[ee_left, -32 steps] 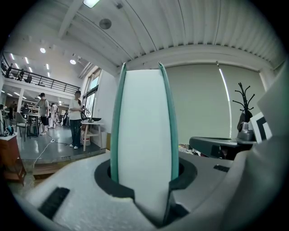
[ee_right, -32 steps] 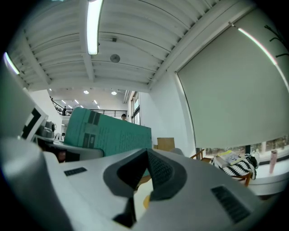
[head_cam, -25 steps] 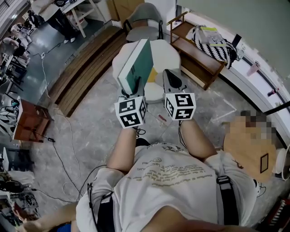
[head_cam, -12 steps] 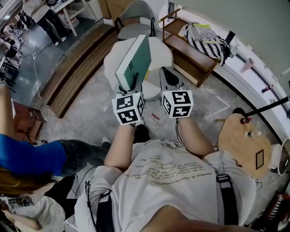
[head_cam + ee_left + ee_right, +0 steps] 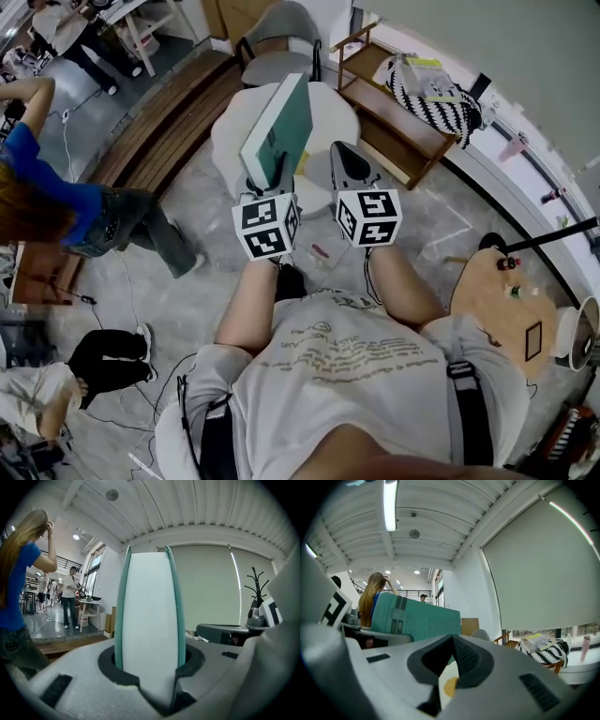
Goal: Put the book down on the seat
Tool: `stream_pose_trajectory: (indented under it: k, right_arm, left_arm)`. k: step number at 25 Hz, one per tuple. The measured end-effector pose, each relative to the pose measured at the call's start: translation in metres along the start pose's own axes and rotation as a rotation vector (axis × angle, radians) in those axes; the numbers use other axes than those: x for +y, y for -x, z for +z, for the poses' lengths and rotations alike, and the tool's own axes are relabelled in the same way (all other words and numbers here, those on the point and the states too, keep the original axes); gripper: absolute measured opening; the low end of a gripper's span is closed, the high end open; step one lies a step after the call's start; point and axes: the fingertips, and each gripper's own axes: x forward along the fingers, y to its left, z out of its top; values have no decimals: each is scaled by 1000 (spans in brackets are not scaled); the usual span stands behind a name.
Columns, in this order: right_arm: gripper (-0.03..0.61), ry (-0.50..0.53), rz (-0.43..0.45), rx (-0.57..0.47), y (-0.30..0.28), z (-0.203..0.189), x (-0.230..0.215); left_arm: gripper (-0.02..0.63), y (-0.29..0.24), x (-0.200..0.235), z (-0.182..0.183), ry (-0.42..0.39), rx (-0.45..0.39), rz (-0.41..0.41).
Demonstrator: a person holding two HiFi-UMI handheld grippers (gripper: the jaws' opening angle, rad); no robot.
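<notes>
A teal-covered book (image 5: 281, 124) stands upright on edge, clamped at its lower end by my left gripper (image 5: 271, 185). In the left gripper view the book (image 5: 149, 616) fills the middle, its white page edge towards the camera and both pads pressed on its covers. The book hangs above the near-left part of a round white seat (image 5: 339, 111). My right gripper (image 5: 349, 167) is beside it on the right, over the seat's near edge, shut and holding nothing. The right gripper view shows the book's cover (image 5: 417, 620) at its left.
A grey chair (image 5: 281, 42) stands behind the seat. A wooden bench (image 5: 389, 108) with a black-and-white striped bag (image 5: 436, 89) is at the right. A round wooden table (image 5: 506, 305) is near right. A person in blue (image 5: 56, 192) walks at the left, past a wooden step (image 5: 155, 136).
The book and both grippers have barely shifted. The person in blue has moved from the lower left up along the left side, and another person now shows at the bottom left.
</notes>
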Motion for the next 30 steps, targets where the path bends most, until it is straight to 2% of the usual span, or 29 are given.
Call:
stream_pose_trajectory:
  k: [6,19,30]
  right_arm:
    - [26,-1,2,13,-52,3,5]
    - [26,26,-42,6,-181,27,8]
    - [26,46,-26,24,-270,21,49]
  left_arm:
    - [169,-38,37,11,3,20,3]
    - [169,-136,117,48,9,10,-46]
    - [169,-173,202,54,35,2,-35]
